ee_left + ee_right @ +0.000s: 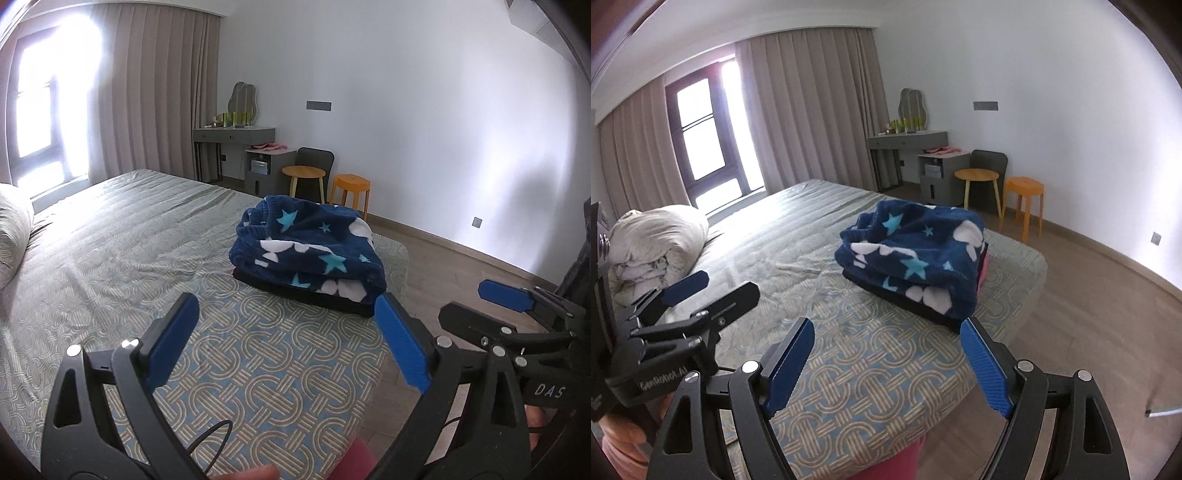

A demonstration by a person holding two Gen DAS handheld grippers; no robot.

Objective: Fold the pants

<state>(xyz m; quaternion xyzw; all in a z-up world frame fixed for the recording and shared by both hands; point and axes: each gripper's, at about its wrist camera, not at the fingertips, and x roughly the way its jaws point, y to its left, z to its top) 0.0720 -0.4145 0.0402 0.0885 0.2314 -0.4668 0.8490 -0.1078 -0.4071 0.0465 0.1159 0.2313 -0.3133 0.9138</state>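
Observation:
Folded navy fleece pants with stars (310, 251) lie on top of a stack of dark folded clothes near the bed's far corner; they also show in the right wrist view (916, 258). My left gripper (288, 306) is open and empty, held above the bed short of the stack. My right gripper (886, 328) is open and empty, also short of the stack. The right gripper shows at the right edge of the left wrist view (476, 299). The left gripper shows at the left of the right wrist view (727, 284).
The bed (110, 240) has a patterned grey-blue cover. A rolled duvet (653, 243) lies at its left. Beyond the bed stand a grey dresser (236, 136), a wooden stool (304, 175) and an orange stool (349, 184). Wood floor (1089, 314) lies to the right.

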